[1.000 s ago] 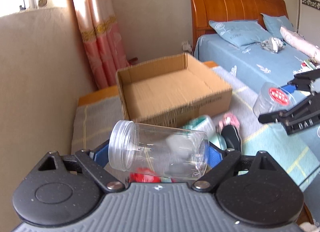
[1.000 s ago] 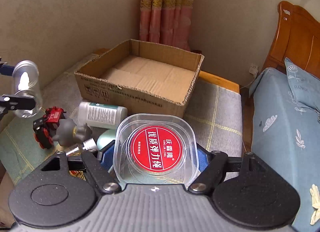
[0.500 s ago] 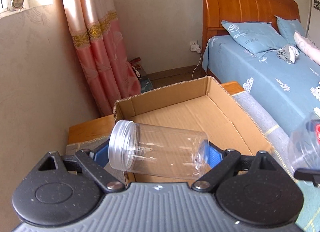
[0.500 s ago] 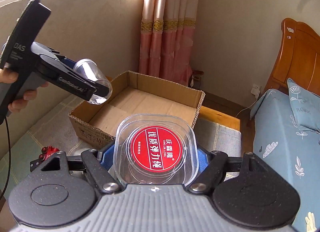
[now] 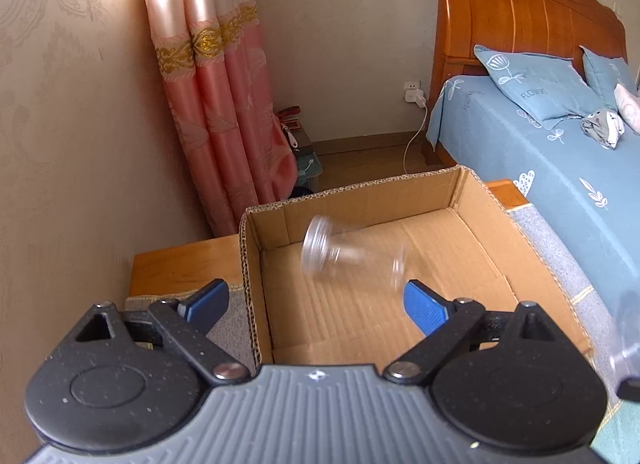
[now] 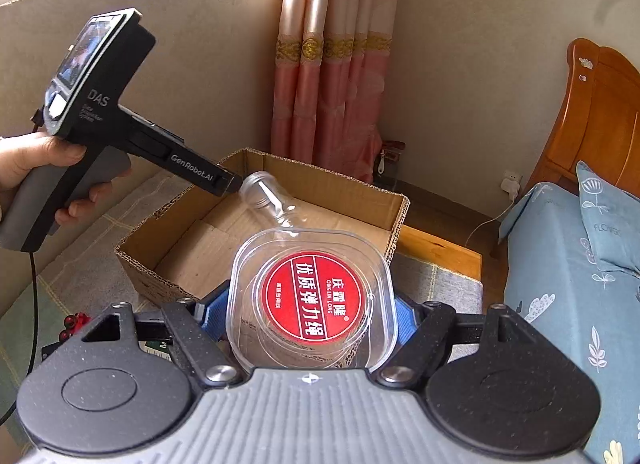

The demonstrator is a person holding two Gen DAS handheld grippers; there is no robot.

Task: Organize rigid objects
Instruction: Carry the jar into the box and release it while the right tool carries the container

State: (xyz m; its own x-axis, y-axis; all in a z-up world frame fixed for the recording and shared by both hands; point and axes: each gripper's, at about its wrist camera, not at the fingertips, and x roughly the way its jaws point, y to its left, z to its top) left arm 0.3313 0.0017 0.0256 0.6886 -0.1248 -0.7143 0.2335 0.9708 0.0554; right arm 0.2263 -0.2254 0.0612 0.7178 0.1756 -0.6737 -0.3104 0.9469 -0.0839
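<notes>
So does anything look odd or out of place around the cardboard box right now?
Yes. The clear plastic jar is motion-blurred and tilted over the cardboard box, free of the left gripper, whose jaws have just been opening. It looks dropped rather than set down. The right gripper grips a clear container.

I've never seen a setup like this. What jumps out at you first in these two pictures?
A clear plastic jar, blurred, is inside the open cardboard box, free of the left gripper, whose blue pads have just been opening wide. Nearer, the right gripper clamps a clear square tub with a red round label in front of the box. A hand grips the left tool's handle.
</notes>
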